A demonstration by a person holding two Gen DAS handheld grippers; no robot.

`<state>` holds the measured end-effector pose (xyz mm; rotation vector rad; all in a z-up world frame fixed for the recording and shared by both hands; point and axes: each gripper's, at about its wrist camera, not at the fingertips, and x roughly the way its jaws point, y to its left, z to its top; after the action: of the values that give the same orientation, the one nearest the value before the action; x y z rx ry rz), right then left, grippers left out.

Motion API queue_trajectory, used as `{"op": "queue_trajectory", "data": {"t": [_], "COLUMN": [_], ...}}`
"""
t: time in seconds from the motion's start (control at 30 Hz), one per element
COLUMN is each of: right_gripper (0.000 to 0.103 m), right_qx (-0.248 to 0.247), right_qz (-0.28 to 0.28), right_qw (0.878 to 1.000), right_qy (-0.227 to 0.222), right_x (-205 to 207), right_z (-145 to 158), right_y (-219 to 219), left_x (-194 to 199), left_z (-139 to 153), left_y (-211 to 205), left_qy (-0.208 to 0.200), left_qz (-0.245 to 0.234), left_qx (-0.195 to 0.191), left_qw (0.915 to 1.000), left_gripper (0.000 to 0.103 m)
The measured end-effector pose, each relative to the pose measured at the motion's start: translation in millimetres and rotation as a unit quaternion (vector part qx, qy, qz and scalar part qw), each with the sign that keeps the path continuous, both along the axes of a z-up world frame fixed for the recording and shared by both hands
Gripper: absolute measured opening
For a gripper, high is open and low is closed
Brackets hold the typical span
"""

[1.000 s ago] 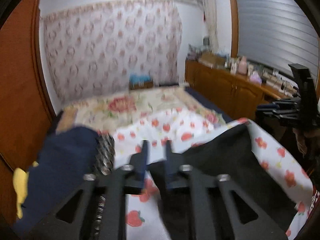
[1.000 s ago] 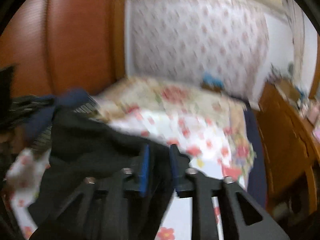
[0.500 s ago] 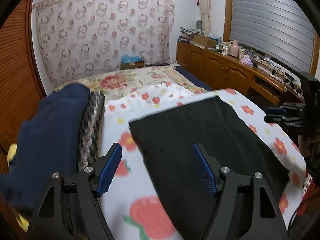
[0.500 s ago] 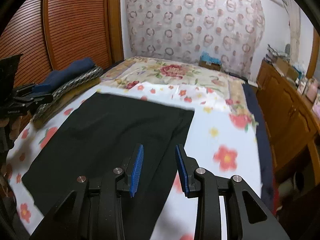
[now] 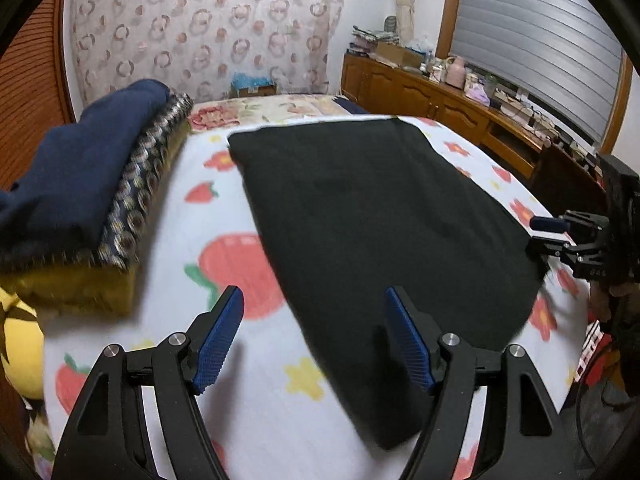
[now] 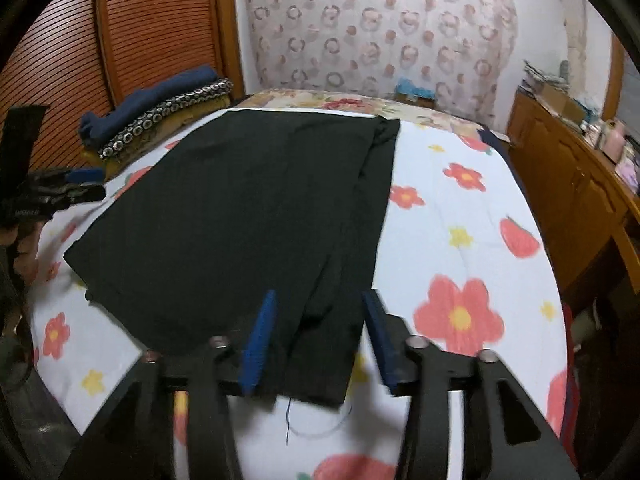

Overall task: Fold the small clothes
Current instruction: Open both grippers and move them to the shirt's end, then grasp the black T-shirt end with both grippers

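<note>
A black garment (image 5: pixel 380 220) lies flat on the flowered blanket (image 6: pixel 460 220), its near edge under the wide-open left gripper (image 5: pixel 316 340) and the opening, empty right gripper (image 6: pixel 316 336).

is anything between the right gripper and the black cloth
Nothing visible. The right gripper hangs right over the near edge of the black cloth, jaws opening with only that cloth below them. The folded stack sits off at the far left.

Garment (image 5: pixel 372 216) flat on bed (image 5: pixel 248 408), clothes stack (image 5: pixel 80 184) left.
</note>
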<state>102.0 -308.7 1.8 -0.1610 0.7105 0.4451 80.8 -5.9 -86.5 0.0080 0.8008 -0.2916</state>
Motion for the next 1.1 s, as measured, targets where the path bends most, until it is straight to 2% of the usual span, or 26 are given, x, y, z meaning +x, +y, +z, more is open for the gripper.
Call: {"op": "queue_trajectory", "data": {"t": [0.1,0.33,0.53,0.67,0.73,0.8,0.93,1.0,1.07,1.1], "right_gripper": [0.055,0.056,0.056,0.055,0.049,0.035,0.022,0.012,0.01,0.01], "right_qx": [0.01,0.016,0.018,0.028,0.026,0.037,0.035,0.041,0.049,0.055], "right_qz": [-0.008,-0.012,-0.008,0.016,0.016,0.021,0.024,0.026,0.031,0.034], "right_qw": [1.0,0.999,1.0,0.999,0.999,0.999,0.999,0.999,0.998,0.998], "right_qy": [0.009,0.027,0.024,0.025,0.024,0.029,0.025,0.023,0.014,0.01], "right_x": [6,20,20,17,18,22,19,20,18,16], "right_z": [1,-5,-7,-13,-15,-15,-25,-26,-24,-22], "right_y": [-3,2,8,14,14,13,10,10,10,9], "left_x": [-9,-28,-38,-43,-44,-46,-47,-47,-47,-47], "left_z": [-5,-6,-15,-16,-16,-16,-16,-16,-13,-9], "left_y": [-3,-7,-6,-7,-7,-9,-10,-10,-10,-10], "left_qy": [0.008,0.025,0.042,0.048,0.05,0.05,0.051,0.051,0.044,0.037], "left_qz": [-0.006,-0.015,-0.015,-0.026,-0.029,-0.032,-0.035,-0.036,-0.038,-0.038], "left_qx": [0.01,-0.003,-0.013,-0.026,-0.034,-0.036,-0.044,-0.052,-0.059,-0.062], "left_qw": [0.9999,0.9996,0.9989,0.9981,0.9977,0.9976,0.9972,0.9967,0.9966,0.9967], "left_gripper": [0.074,0.074,0.071,0.051,0.045,0.039,0.032,0.017,0.008,0.007]}}
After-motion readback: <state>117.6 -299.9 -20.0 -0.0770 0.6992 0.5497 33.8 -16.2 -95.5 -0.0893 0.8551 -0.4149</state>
